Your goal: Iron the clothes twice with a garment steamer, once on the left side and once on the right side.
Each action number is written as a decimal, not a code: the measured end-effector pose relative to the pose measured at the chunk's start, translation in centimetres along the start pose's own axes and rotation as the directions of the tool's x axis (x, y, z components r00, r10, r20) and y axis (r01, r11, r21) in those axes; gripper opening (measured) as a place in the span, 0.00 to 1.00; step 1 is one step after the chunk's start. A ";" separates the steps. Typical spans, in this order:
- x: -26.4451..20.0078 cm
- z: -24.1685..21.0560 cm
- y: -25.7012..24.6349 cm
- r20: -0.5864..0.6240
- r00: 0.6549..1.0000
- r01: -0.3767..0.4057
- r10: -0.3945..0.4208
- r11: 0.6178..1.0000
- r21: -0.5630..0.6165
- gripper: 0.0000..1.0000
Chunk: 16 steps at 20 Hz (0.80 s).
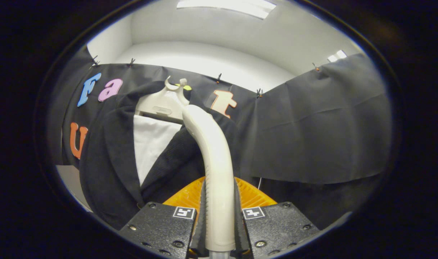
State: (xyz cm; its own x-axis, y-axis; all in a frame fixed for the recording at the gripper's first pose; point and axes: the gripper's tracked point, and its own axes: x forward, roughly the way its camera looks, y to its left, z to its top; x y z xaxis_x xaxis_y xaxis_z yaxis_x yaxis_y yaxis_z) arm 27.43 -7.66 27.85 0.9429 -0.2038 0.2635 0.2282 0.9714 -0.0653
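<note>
My gripper point(219, 216) is shut on the cream handle of the garment steamer point(213, 151), which rises between the fingers and curves up and left. Its head rests against the right lapel area of a dark jacket point(107, 162) that hangs on a cream hanger point(161, 102). A white shirt front point(150, 144) shows between the jacket's lapels. The steamer's nozzle face is hidden against the cloth.
An orange ribbed piece point(254, 196) sits just ahead of the fingers, behind the steamer handle. The black cloth wall point(312, 136) hangs behind and to the right of the jacket. A white ceiling with light panels point(226, 7) is above.
</note>
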 end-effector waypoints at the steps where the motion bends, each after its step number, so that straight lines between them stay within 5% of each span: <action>1: -0.3 -0.5 -0.2 -0.011 1.000 -0.001 0.001 1.000 -0.012 0.35; 16: -5.8 -9.3 -0.6 -0.185 0.983 -0.020 0.009 0.998 -0.059 0.35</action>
State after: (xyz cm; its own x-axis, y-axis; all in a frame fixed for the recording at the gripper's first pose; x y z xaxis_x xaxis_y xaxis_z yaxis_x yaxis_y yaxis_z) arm 24.07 -8.18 17.43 0.9735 -0.2143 0.0801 0.2232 0.9664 -0.1273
